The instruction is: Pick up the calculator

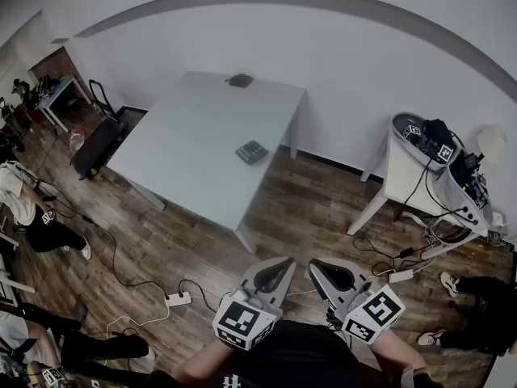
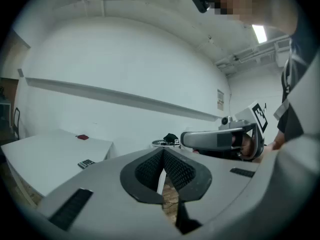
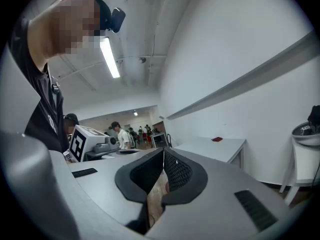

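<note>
**A:** So, where is the calculator (image 1: 252,152)?

**B:** It lies flat on the white desk (image 1: 194,128), keys up, near the desk's right edge. Nothing touches it. The only other thing on the desk is a small red thing (image 1: 240,80) at the far edge, well apart from it.

**A:** How do you reckon it handles?

**B:** Light and stiff, I'd say, with a thin plastic case. It looks smooth, and so does the desk, so a push from one side would probably slide it instead of lifting it. The display and keys are the parts I wouldn't squeeze.

**A:** Where would you take hold of it, then?

**B:** Across its narrow width, one jaw on each long edge, coming down from above. It sits so low that the tips would have to come almost to the desk.

**A:** And the grippers?

**B:** Both are well short of the desk, out over the wood floor (image 1: 307,217) close to the person. The left hand-held gripper (image 2: 163,154) has its tips together on nothing. The right hand-held gripper (image 3: 163,151) is closed too and just as empty. Whichever one goes would have to open first.
</note>
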A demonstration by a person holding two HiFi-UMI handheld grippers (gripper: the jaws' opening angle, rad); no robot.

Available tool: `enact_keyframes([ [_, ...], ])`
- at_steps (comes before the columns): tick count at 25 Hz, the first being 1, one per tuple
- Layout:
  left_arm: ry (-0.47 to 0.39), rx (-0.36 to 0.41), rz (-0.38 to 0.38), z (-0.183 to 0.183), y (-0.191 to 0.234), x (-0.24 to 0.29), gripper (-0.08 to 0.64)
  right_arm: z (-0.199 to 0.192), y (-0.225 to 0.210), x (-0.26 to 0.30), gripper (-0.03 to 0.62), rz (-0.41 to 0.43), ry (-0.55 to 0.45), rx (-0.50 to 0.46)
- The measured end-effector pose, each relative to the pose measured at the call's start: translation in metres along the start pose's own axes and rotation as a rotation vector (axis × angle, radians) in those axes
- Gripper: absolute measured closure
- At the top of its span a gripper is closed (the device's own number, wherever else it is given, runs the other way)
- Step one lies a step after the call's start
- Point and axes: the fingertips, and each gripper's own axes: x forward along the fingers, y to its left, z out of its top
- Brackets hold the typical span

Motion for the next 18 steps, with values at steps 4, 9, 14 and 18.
enact_keyframes([
  [4,0.0,-0.006,0.007,0.001,0.022,0.01,0.554,0.001,-0.011,0.021,0.578,0.009,0.013,-0.002],
  [9,-0.004,-0.011,0.019,0.001,0.059,0.025,0.554,-0.001,-0.029,0.055,0.578,0.009,0.036,0.009],
  [14,-0.011,-0.013,0.009,0.01,0.106,0.049,0.554,-0.003,-0.057,0.101,0.578,-0.004,0.06,0.027],
  [18,-0.015,0.01,0.005,0.022,0.152,0.066,0.554,0.003,-0.08,0.147,0.578,-0.019,0.075,0.045],
])
